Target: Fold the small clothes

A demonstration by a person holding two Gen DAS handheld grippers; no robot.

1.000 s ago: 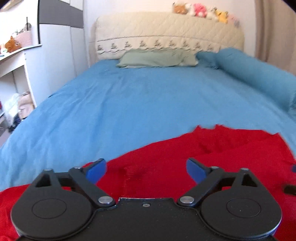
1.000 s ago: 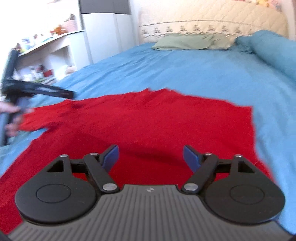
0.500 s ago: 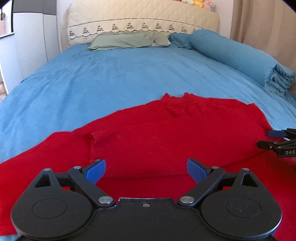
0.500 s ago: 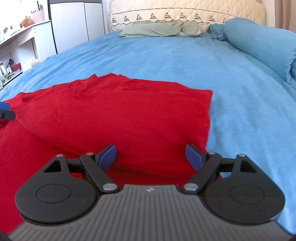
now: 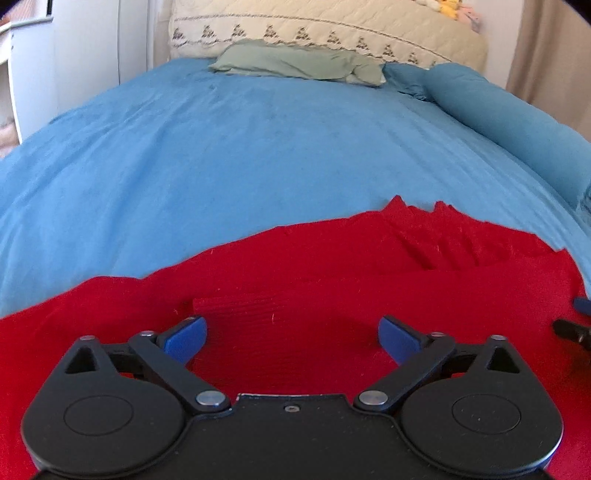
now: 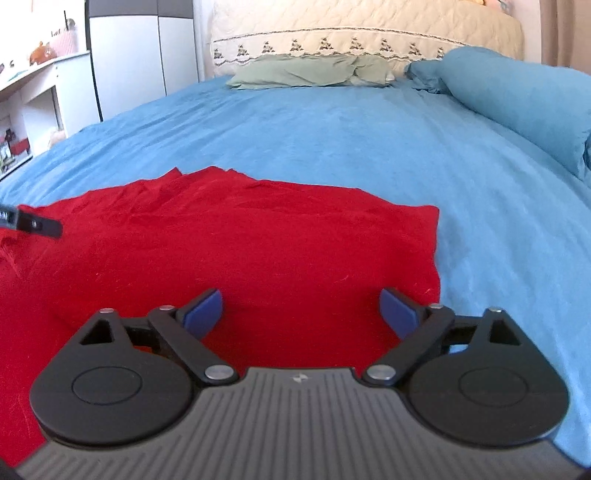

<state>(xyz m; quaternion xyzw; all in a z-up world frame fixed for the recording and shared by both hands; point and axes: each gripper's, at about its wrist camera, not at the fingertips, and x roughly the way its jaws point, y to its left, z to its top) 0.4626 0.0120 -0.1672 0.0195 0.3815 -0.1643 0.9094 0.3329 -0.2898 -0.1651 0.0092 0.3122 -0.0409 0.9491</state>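
A red garment [image 5: 332,280] lies spread on the blue bedspread [image 5: 221,155], with a folded flap edge just ahead of my left gripper [image 5: 291,332]. That gripper hovers low over the garment's left part. Its jaws are opening wide, and only flat cloth shows beneath the gap. My right gripper [image 6: 301,308] hangs over the garment [image 6: 258,240] near its right edge. Its jaws are opening too, and nothing is pinched. One black finger [image 5: 570,328] of the right gripper shows at the right edge of the left wrist view. A left finger [image 6: 35,223] shows at the left edge of the right wrist view.
A green pillow [image 6: 310,72] lies at the cream quilted headboard [image 6: 369,33]. A rolled blue quilt [image 6: 517,99] runs along the bed's right side. A white wardrobe [image 6: 129,62] and a cluttered desk [image 6: 33,77] stand to the left, and a curtain hangs at the right.
Both grippers have sunk closer to the red garment and their jaws stand slightly wider. The left view now sits just behind the folded flap edge.
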